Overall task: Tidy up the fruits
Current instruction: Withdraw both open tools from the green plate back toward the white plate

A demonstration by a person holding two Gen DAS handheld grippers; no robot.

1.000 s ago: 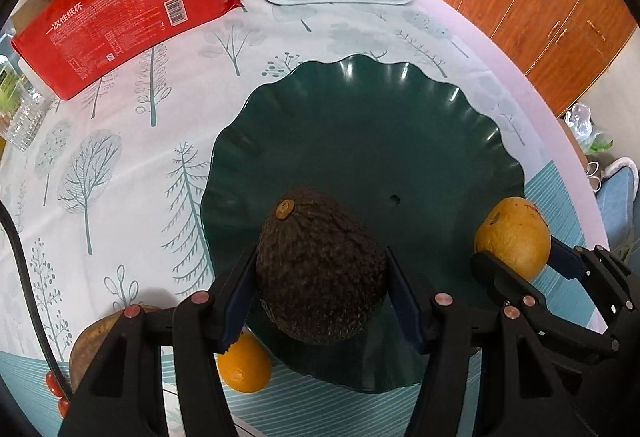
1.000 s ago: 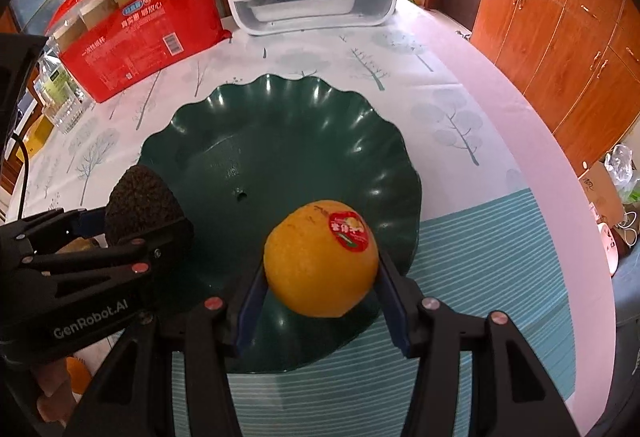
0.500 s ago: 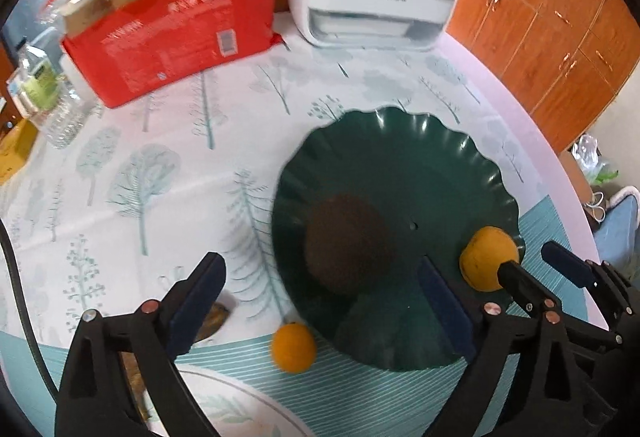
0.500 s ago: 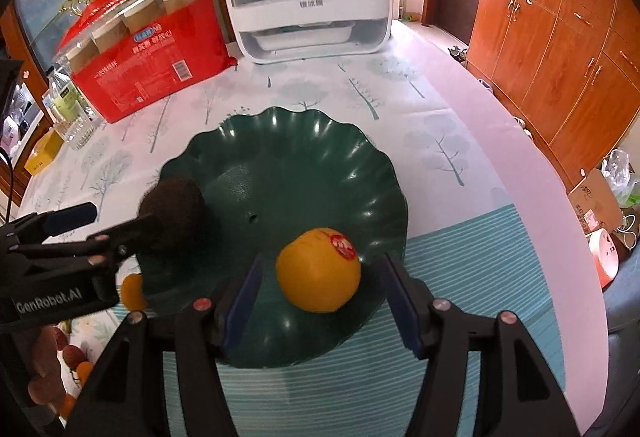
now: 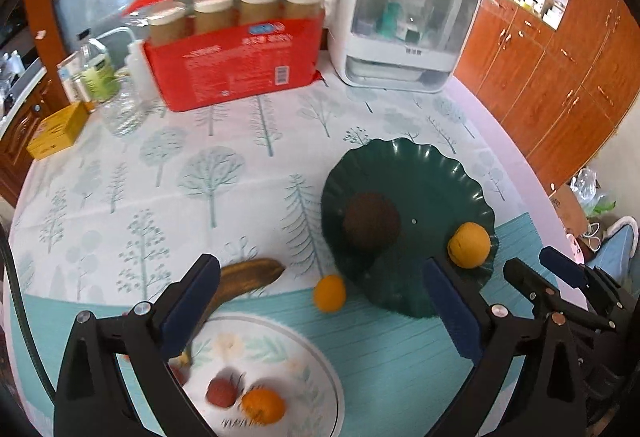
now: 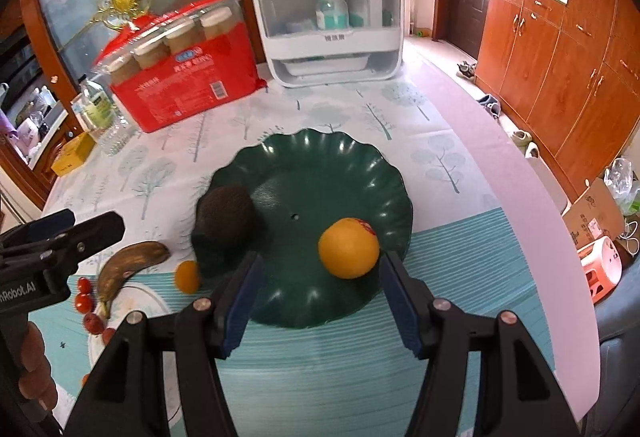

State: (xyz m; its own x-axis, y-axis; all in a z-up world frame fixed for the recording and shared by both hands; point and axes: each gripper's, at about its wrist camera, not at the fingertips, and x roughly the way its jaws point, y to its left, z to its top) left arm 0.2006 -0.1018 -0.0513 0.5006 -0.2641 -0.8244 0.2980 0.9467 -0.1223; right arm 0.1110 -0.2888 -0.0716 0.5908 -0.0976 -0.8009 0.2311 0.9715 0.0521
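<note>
The desk carries a green plate holding an avocado and an orange. The left gripper and right gripper hang released, fingers spread (nothing between them). A small citrus, possibly a tangerine, lies just beside the plate.

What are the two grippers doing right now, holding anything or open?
Left gripper: open, empty, above the table near the banana.
Right gripper: open, empty; the orange lies on the green plate.

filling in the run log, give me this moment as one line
left gripper: open, empty | right gripper: open, empty | avocado and orange: on green plate | small orange: on table beside plate
</note>
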